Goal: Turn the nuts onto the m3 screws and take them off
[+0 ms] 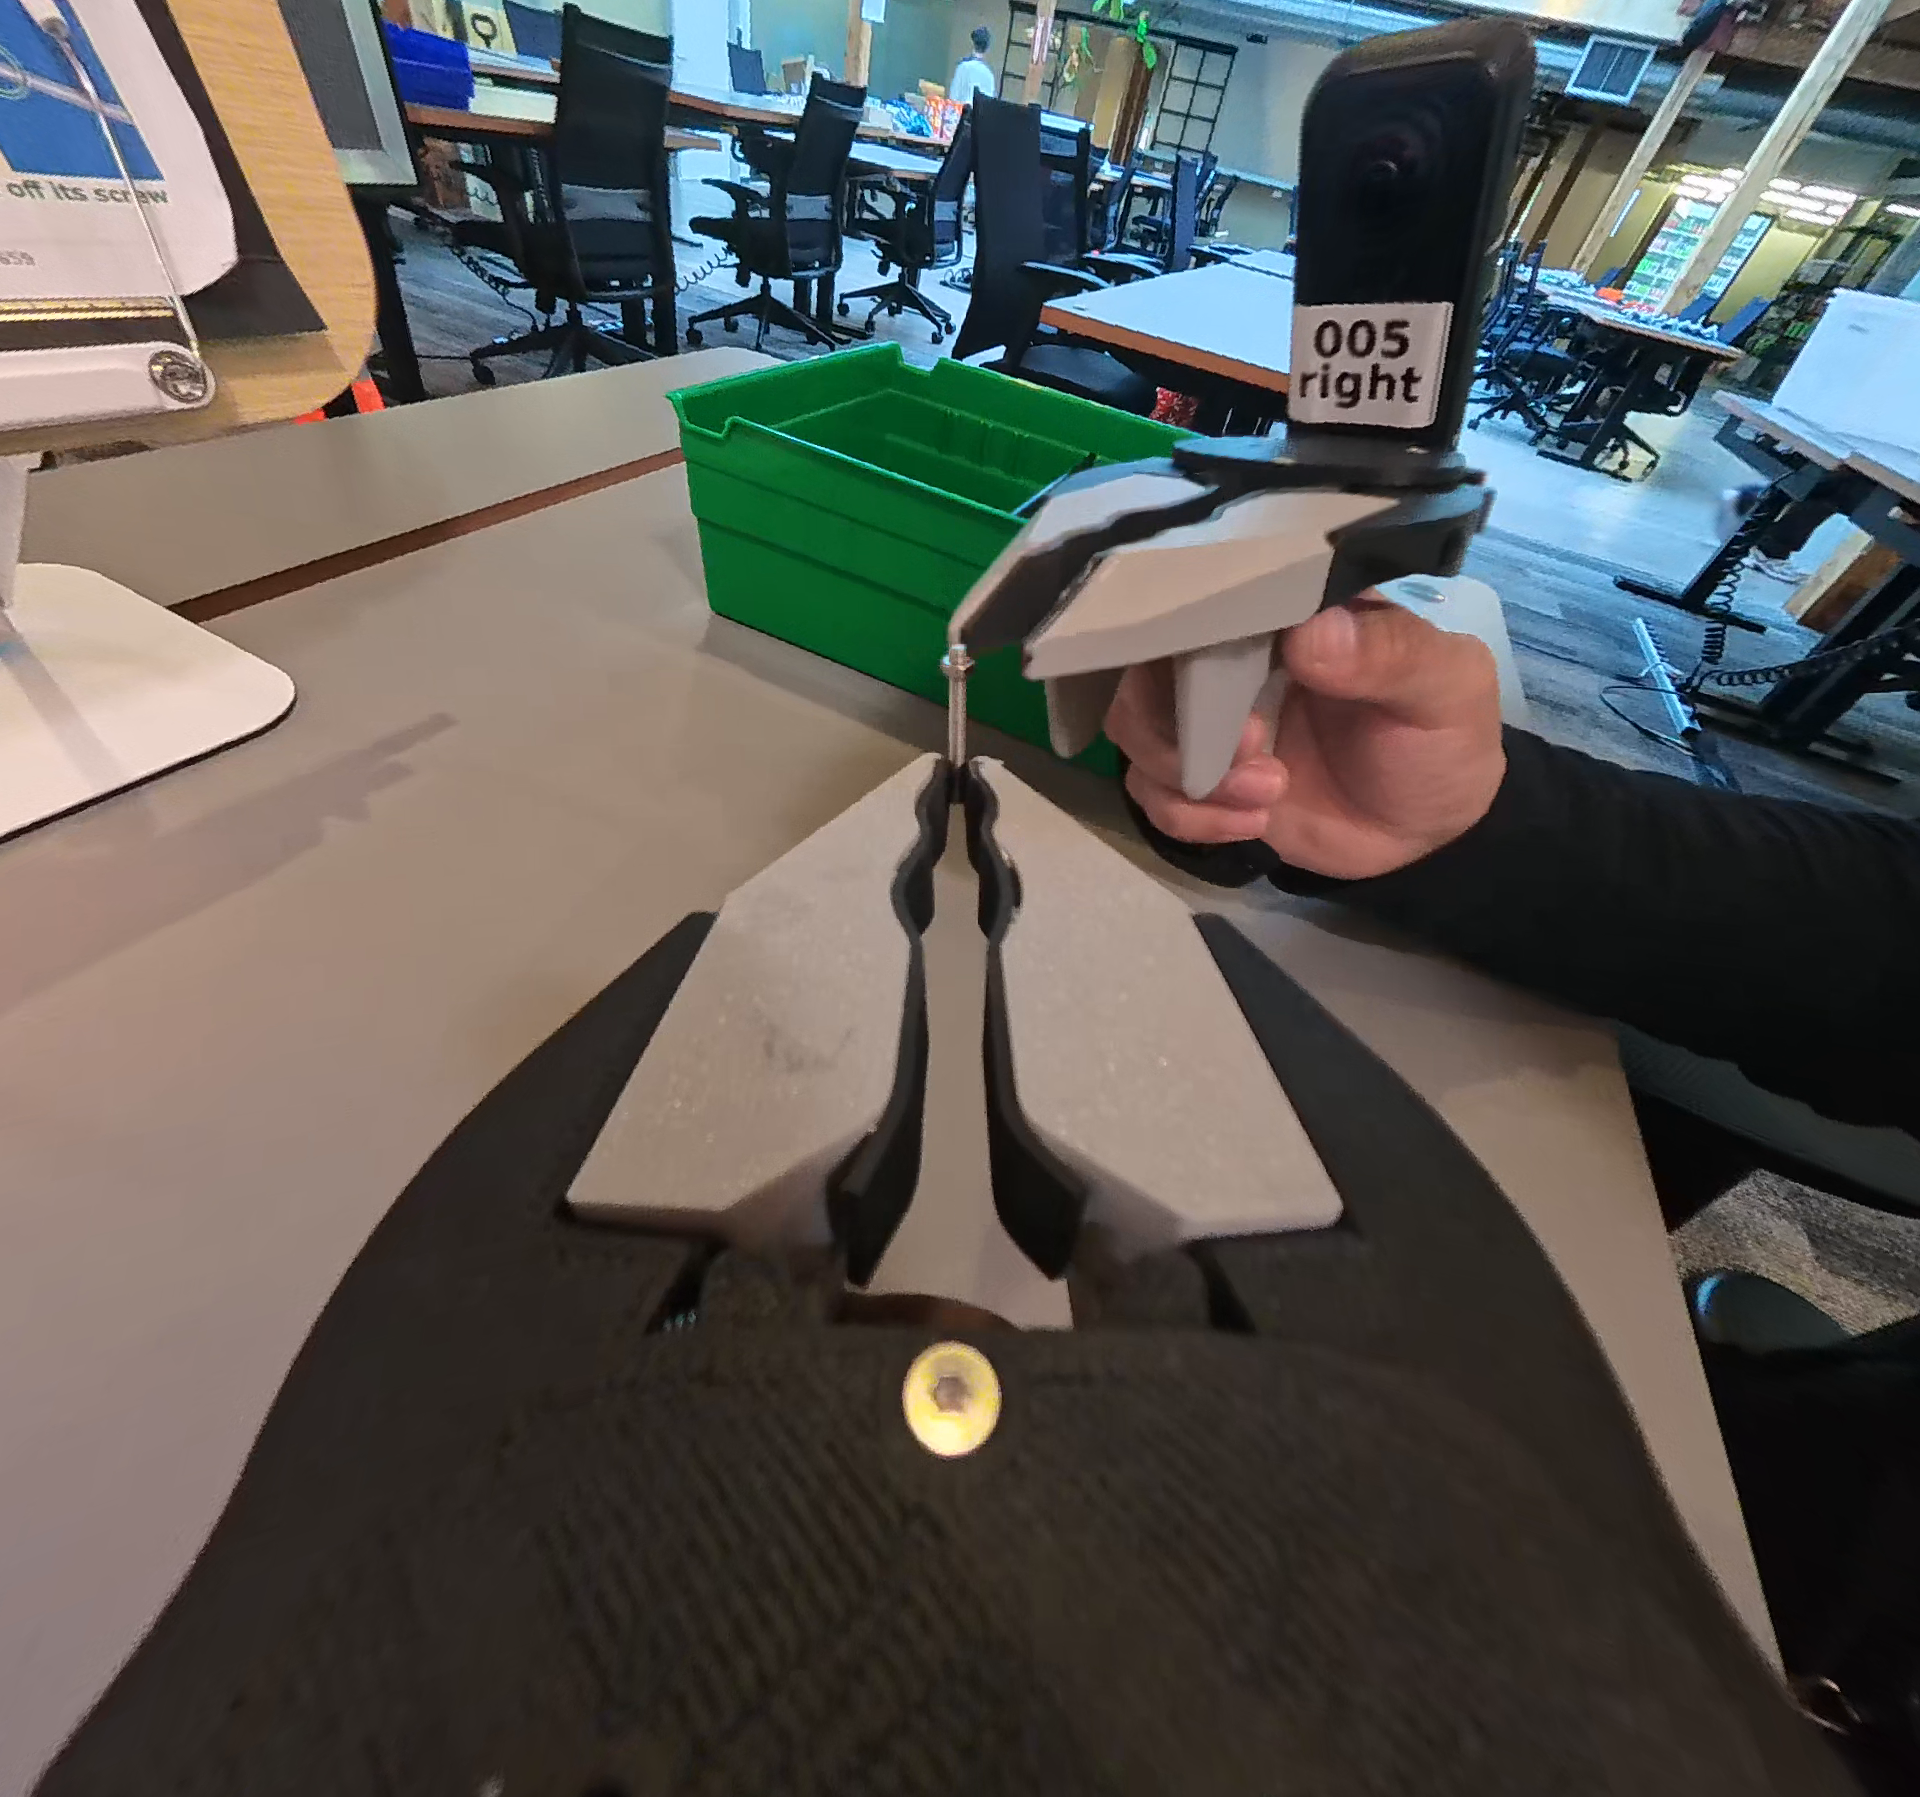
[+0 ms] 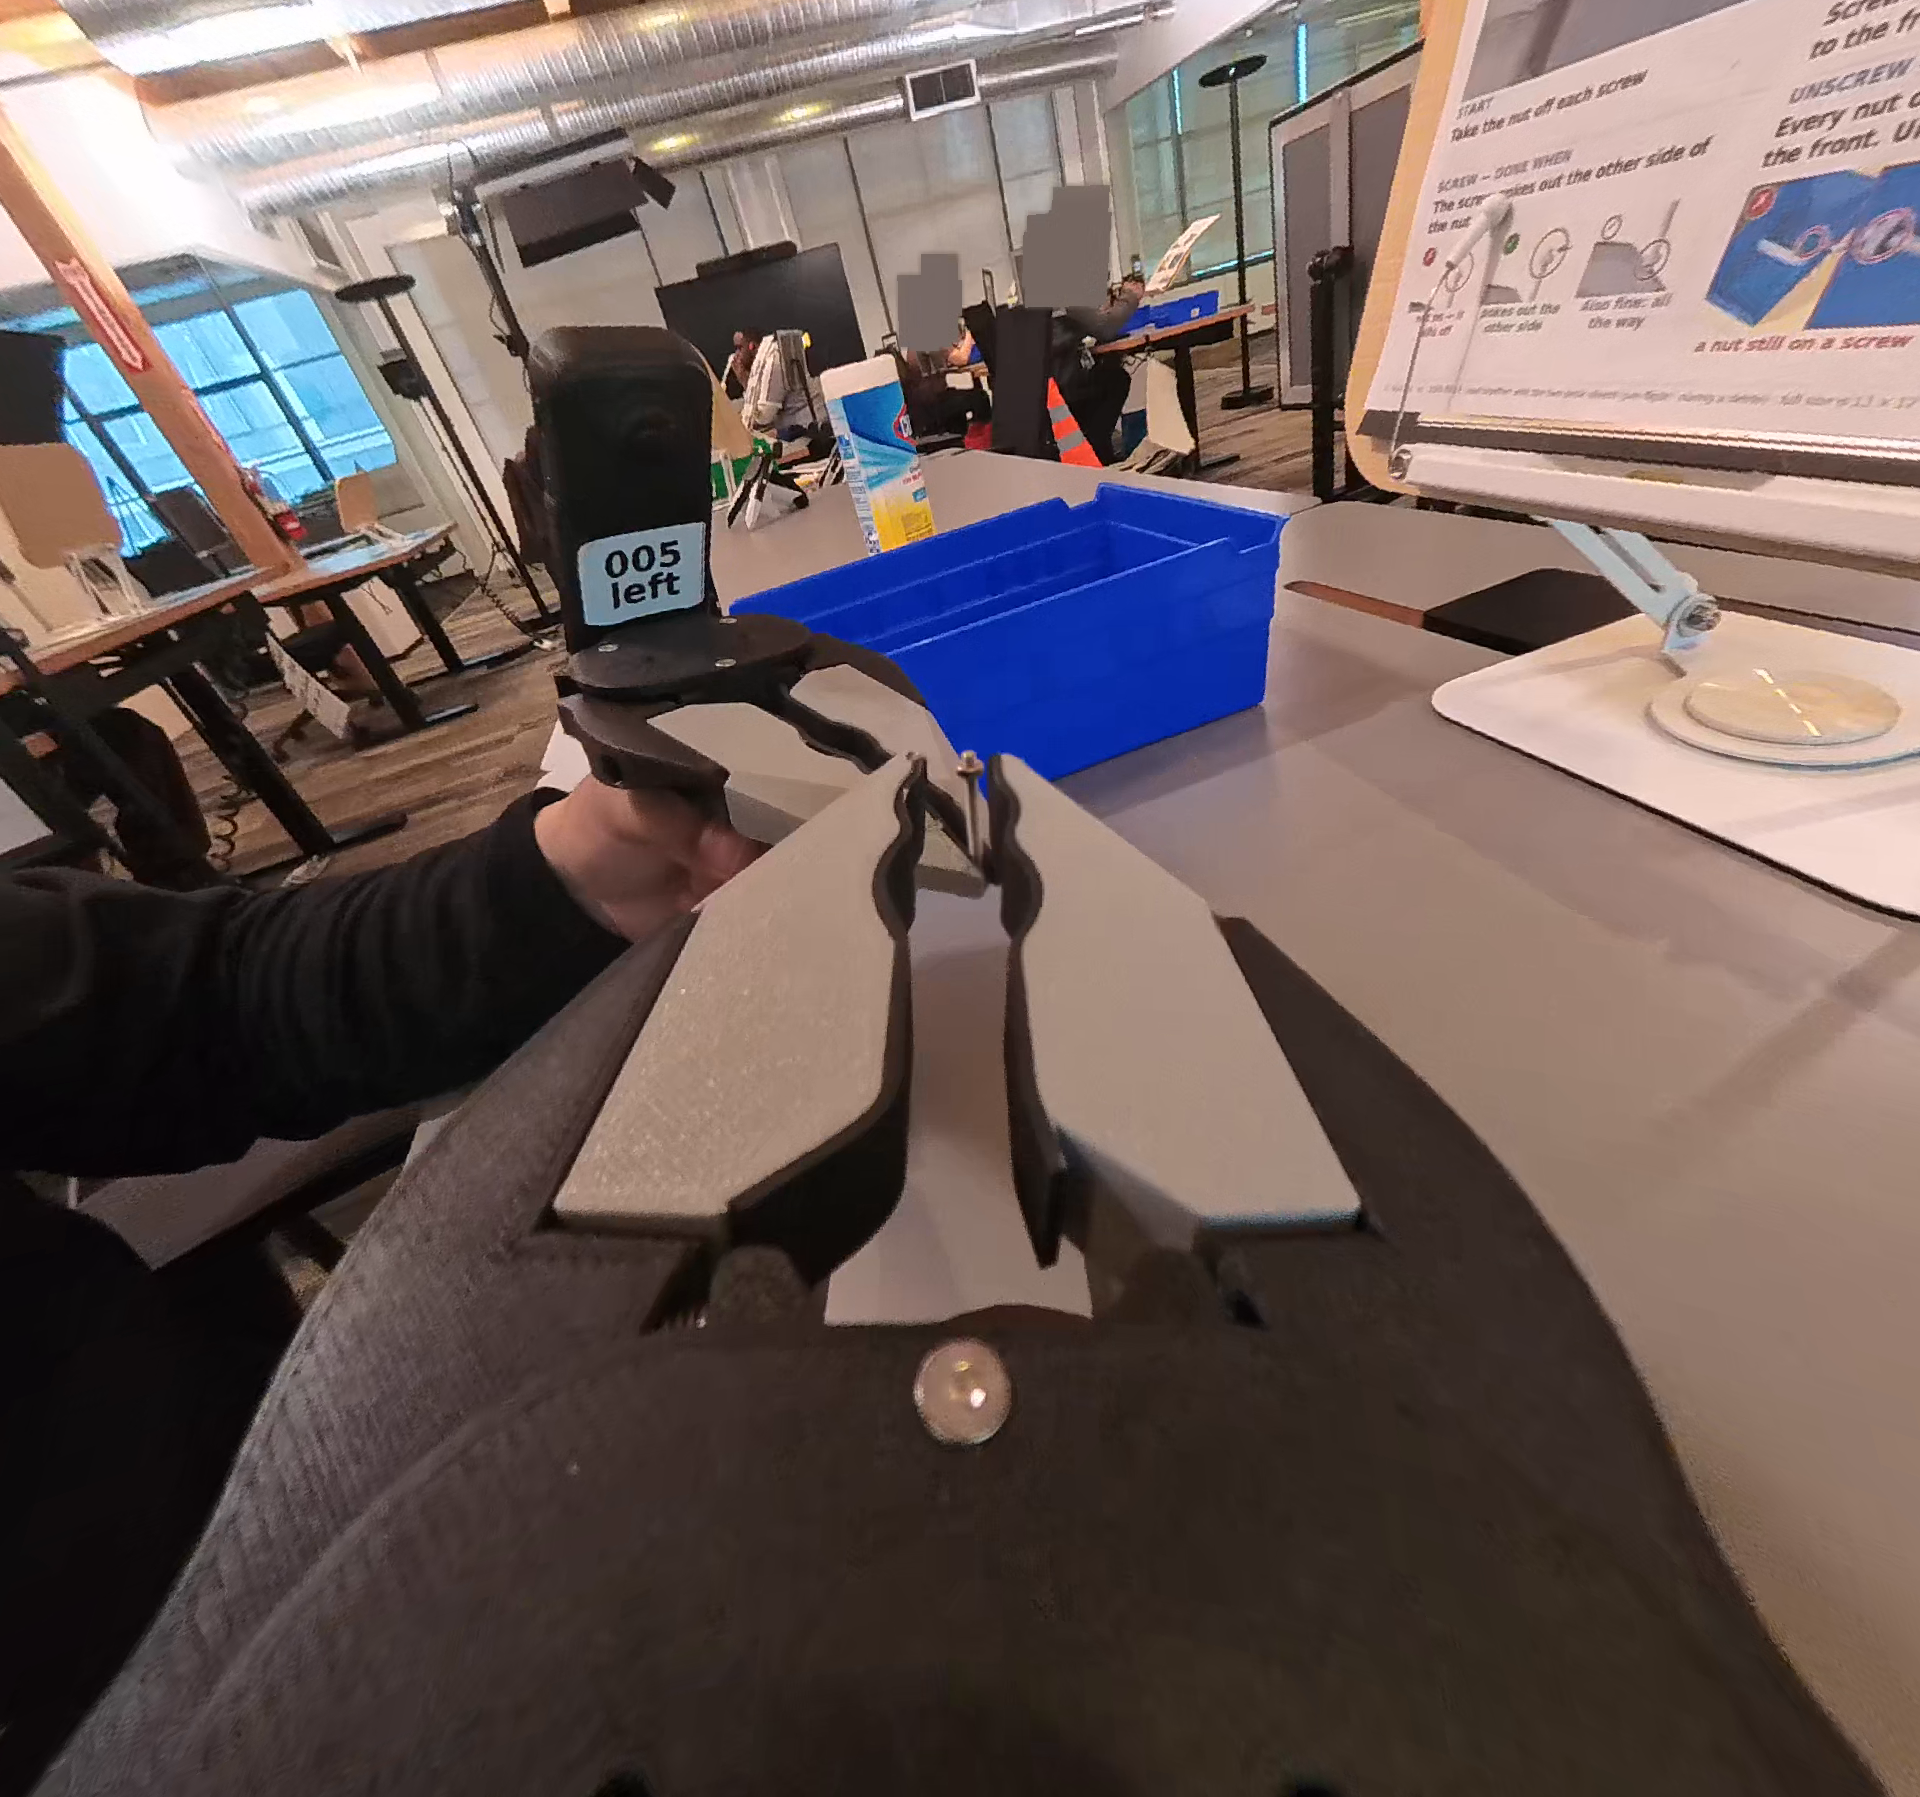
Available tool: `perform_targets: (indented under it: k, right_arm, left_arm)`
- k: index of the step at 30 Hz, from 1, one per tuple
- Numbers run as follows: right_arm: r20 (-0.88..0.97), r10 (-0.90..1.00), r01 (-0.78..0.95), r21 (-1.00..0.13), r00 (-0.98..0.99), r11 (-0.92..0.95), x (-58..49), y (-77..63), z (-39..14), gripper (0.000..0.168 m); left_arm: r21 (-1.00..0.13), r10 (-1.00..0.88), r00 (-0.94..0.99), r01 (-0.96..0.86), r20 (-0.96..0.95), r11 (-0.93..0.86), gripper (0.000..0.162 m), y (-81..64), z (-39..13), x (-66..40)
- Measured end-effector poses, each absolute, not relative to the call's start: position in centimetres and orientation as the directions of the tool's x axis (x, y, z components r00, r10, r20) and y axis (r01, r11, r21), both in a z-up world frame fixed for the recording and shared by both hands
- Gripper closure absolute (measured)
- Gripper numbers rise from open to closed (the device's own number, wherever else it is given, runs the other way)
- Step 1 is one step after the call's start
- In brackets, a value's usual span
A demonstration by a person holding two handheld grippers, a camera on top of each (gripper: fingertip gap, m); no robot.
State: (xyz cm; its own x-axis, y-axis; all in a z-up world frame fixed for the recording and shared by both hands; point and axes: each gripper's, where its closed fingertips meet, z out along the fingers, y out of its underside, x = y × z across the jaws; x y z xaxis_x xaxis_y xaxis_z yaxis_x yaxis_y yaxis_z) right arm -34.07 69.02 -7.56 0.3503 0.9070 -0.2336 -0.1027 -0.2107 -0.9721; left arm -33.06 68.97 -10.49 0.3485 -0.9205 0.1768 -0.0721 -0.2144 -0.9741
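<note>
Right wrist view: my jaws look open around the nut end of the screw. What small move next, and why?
Probably close the right gripper gently onto the nut. The left gripper already pinches the screw upright by its lower end, while the right jaws sit open beside its top, so nothing can turn the nut yet.

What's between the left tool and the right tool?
An upright screw, nut at its top: left tool grips its base, right tool is at the nut. Left wrist view.

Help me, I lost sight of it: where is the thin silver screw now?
The thin silver screw stands upright, pinched in the left gripper, its nut-topped end at the right gripper's tips, before the green plastic bin.
</note>
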Motion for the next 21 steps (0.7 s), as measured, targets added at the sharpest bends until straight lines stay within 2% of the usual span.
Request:
perform_targets:
  k: [10,17,21]
  right_arm:
    - [-0.204,0.918,-0.024,-0.978,0.341,-0.208,-36.0,68.5,-9.1,0.158]
    - [-0.225,0.901,-0.092,-0.974,0.37,-0.206,-33.9,69.4,-7.8,0.159]
    - [-0.219,0.905,-0.075,-0.976,0.364,-0.206,-34.1,69.3,-8.1,0.161]
  left_arm:
    - [-0.974,-0.939,0.318,-0.133,0.133,-0.182,0.162,67.7,-11.3,-31.5]
    - [-0.975,-0.921,0.354,-0.089,0.162,-0.205,0.162,69.0,-10.8,-32.9]
    - [-0.975,-0.922,0.357,-0.098,0.151,-0.198,0.162,69.0,-10.8,-33.0]
